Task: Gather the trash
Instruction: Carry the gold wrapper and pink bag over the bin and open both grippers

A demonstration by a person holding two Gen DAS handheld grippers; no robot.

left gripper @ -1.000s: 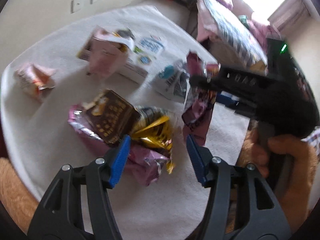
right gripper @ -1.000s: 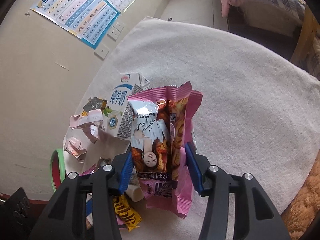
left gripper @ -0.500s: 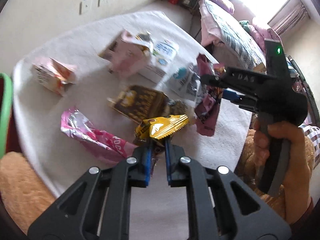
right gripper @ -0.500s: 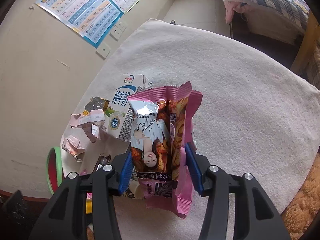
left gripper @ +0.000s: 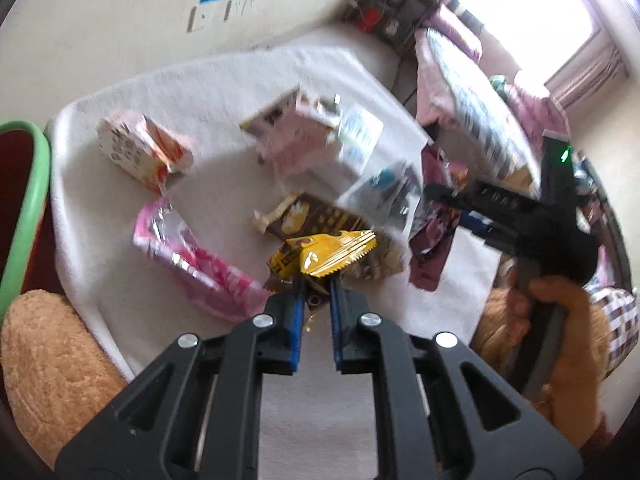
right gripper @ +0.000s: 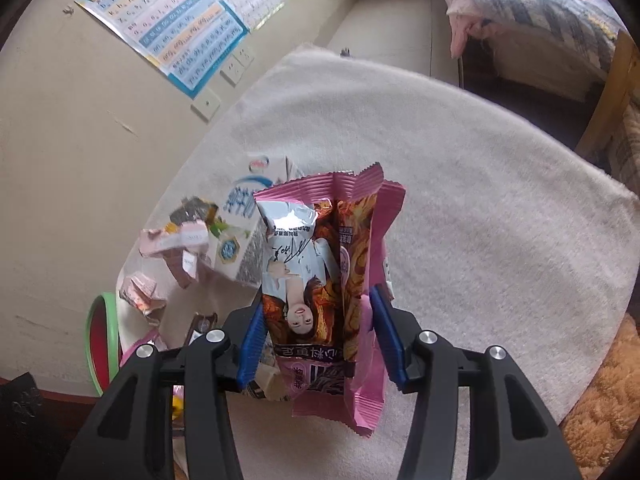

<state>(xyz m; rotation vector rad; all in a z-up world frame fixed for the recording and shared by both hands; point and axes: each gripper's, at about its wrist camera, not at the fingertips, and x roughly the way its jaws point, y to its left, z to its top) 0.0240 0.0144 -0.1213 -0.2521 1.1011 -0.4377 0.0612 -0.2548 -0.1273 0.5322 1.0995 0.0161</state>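
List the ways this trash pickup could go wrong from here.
1. The left gripper pinches the yellow wrapper only at its lower edge; it could slip out on the way to the green-rimmed bin.
2. The right gripper holds the pink snack bag with much of it sticking out past the fingers; it may sag or snag on the milk carton.
3. The left view is blurred, suggesting fast motion, so a loose wrapper could shake free.

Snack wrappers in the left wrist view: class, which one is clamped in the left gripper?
The yellow wrapper, pinched by the left gripper; the pink wrapper and brown wrapper lie loose on the cloth.
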